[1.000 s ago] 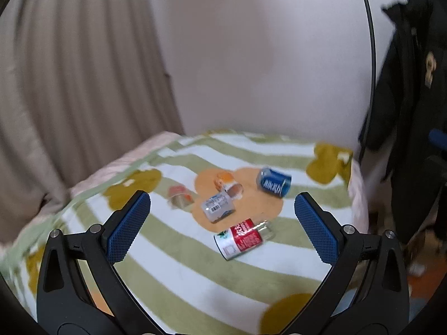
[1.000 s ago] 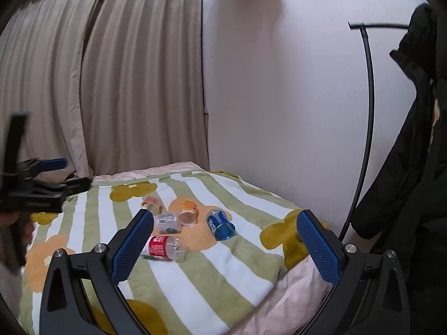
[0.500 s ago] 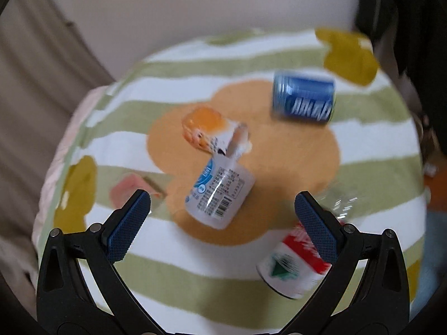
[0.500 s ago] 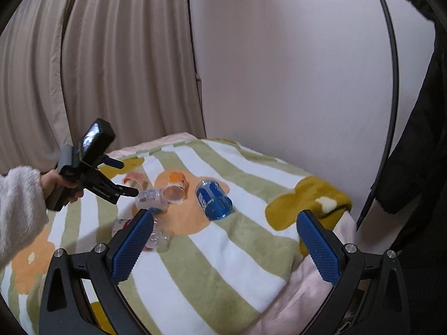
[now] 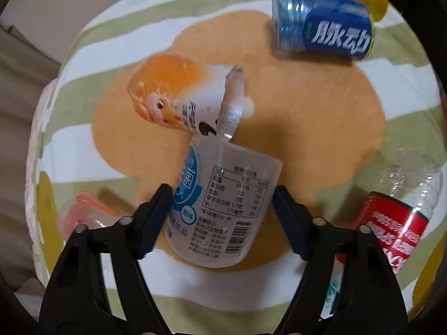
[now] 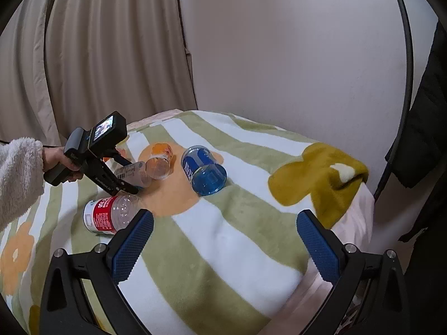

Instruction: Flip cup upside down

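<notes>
- Closing in since a second ago, left gripper (image 5: 220,220) is now bracketing the white cup (image 5: 223,206) lying on the orange flower patch of the striped blanket (image 6: 223,251); contact is hard to judge.
- Right gripper (image 6: 223,248) is hovering wide apart, holding nothing.
- Cup's mouth is hiding against the orange cup (image 5: 173,95).

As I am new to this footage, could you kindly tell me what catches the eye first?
The left tongs straddle a white cup with a nutrition label, lying on its side on the striped blanket. A blue cup lies beyond it, and an orange cartoon cup touches its far end. The right tongs hover open, empty.
</notes>
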`<state>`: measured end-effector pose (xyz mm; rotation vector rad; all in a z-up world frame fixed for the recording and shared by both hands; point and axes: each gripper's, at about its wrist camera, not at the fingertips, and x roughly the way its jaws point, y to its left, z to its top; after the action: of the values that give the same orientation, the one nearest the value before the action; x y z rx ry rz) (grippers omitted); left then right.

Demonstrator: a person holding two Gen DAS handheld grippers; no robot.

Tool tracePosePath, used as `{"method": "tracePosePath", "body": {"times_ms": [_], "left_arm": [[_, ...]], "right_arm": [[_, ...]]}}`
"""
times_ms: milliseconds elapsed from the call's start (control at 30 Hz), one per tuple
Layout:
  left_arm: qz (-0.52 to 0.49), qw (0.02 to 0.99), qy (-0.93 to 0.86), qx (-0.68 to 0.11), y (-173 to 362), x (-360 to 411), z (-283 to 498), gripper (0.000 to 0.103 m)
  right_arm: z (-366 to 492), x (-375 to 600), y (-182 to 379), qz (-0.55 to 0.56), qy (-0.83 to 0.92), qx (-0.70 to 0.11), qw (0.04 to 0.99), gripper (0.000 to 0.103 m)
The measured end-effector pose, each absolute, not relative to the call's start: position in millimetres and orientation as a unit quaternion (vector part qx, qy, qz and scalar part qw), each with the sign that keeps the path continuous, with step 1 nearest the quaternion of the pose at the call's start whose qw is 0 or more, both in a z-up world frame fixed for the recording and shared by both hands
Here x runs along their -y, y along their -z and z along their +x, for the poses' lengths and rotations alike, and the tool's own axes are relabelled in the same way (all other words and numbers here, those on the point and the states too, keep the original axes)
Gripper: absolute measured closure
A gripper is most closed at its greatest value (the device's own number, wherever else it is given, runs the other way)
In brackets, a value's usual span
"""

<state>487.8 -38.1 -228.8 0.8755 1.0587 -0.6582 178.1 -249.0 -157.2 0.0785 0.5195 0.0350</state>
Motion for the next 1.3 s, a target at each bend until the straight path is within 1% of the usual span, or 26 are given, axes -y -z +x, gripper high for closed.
{"method": "tracePosePath", "body": {"times_ms": [33, 200, 367, 533, 600, 700, 833, 967, 1100, 1300], "left_arm": [[0.404, 0.721, 0.295, -0.479, 231.1, 39.5, 487.6, 0.039], [0.405, 0.722, 0.295, -0.476, 222.6, 38.4, 482.3, 0.041], [0.422, 0.725, 0.286, -0.463, 196.2, 39.6, 461.7, 0.041], [0.437, 0.73, 0.287, -0.44, 144.9, 43.6, 415.5, 0.041], [0.449, 0.726, 0.297, -0.427, 124.3, 48.4, 379.3, 0.041], [0.469, 0.708, 0.313, -0.426, 108.8, 55.2, 329.2, 0.041], [0.491, 0.678, 0.32, -0.443, 121.6, 55.8, 268.2, 0.041], [0.482, 0.67, 0.335, -0.454, 147.8, 55.9, 226.7, 0.041], [0.462, 0.671, 0.34, -0.471, 179.6, 61.6, 210.4, 0.041], [0.464, 0.657, 0.329, -0.495, 224.7, 66.4, 206.2, 0.041]], "right_arm": [[179.1, 248.6, 158.3, 0.039, -0.018, -0.258, 0.965, 0.001], [178.1, 248.3, 157.4, 0.039, -0.021, -0.255, 0.966, 0.001], [169.6, 248.0, 145.8, 0.044, -0.026, -0.245, 0.968, 0.001], [150.4, 244.6, 120.8, 0.051, -0.038, -0.223, 0.973, 0.001], [138.6, 241.4, 107.7, 0.053, -0.046, -0.212, 0.975, 0.001], [121.1, 236.2, 91.2, 0.049, -0.056, -0.201, 0.977, 0.001], [91.9, 229.5, 73.7, 0.041, -0.066, -0.188, 0.979, 0.001], [64.5, 227.7, 64.5, 0.043, -0.075, -0.18, 0.98, 0.001], [45.9, 229.0, 60.7, 0.045, -0.078, -0.177, 0.98, 0.001], [24.3, 230.3, 57.3, 0.027, -0.07, -0.169, 0.983, 0.001]]}}
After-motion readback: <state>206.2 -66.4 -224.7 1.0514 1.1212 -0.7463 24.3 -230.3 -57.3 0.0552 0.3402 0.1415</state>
